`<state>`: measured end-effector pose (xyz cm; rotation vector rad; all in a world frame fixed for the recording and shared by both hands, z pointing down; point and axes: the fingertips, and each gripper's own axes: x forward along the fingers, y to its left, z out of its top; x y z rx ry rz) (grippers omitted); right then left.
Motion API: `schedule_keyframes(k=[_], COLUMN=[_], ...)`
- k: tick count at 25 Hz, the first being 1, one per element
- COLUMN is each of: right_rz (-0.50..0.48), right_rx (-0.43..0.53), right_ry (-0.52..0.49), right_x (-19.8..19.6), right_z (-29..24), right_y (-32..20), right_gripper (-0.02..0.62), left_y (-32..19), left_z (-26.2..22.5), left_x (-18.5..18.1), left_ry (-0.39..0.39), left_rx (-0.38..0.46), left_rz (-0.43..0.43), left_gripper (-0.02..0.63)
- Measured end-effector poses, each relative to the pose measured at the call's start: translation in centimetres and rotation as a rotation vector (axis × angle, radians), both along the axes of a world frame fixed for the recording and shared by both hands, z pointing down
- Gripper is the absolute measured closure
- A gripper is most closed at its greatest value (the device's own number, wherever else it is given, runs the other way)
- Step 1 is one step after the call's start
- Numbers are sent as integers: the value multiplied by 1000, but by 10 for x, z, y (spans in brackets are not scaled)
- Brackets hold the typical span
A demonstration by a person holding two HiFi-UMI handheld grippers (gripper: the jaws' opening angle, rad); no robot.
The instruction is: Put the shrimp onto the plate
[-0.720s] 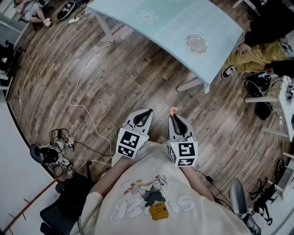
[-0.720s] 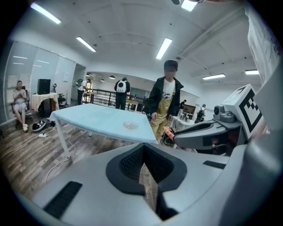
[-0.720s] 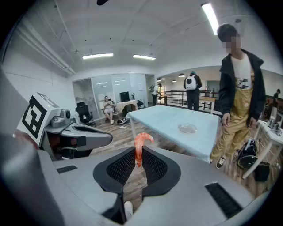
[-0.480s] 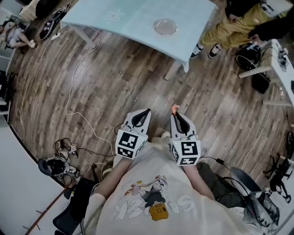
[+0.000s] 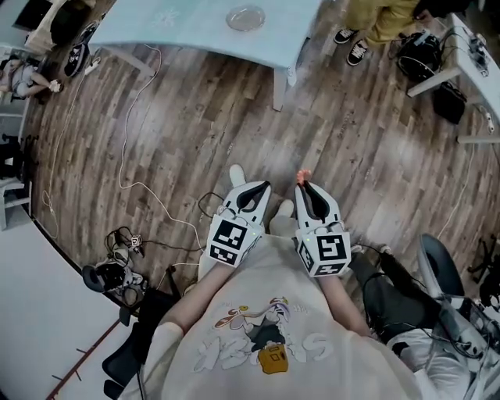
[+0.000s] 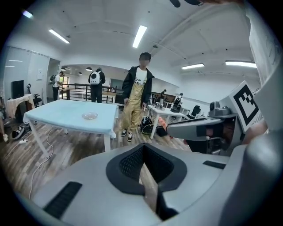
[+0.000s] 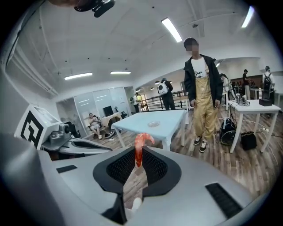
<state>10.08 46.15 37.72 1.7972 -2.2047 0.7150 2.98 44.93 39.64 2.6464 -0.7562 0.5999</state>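
A small orange shrimp (image 7: 139,146) sticks up from the tips of my right gripper (image 7: 138,160), which is shut on it. In the head view the shrimp (image 5: 301,175) shows at that gripper's (image 5: 304,186) front end, close to my body over the wood floor. My left gripper (image 5: 253,187) is beside it, shut with nothing in it (image 6: 142,146). The clear glass plate (image 5: 245,17) lies on the pale blue table (image 5: 187,23) some way ahead. The same plate (image 7: 154,124) is small in the right gripper view.
A person in yellow trousers (image 7: 203,95) stands by the table's right end. White cables (image 5: 131,148) trail over the floor at left, with gear (image 5: 109,273) by the wall. A white desk (image 5: 469,55) and black bag (image 5: 414,43) are at right, a chair (image 5: 437,269) near me.
The table and plate have slid up and left in the head view as the view turned. Both grippers stay side by side near my body, the shrimp still held.
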Motion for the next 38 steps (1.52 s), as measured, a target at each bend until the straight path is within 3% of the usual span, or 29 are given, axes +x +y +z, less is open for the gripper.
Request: schedule_keyframes(k=[5,9,20,24,32,38], right_rz=[15,3,62,101,144,140], right_rx=[6,-17,24,15,-33,-18], right_ry=[-22,-10,17,20,21,-25], right_x=[-4,-16,-93,-107,-84,-54], right_z=[0,3,-24,-28,-8,-1], right_y=[-18,-58,-181,-200,-224,-295], right_gripper=[529,529,529,528,528,529], left_y=[-15,-67,-192,-213,-237,-305], left_z=[-1,-7,-33,-30,-10,-8], left_x=[2,-14,-113,-137,-109,-84], left_ry=[10,34,81,95,82,41], left_rx=[8,22,79,46,-10,11], left_rz=[4,-19,-51,-68,-5,-10], left_gripper=[609,609,609,609,609,609])
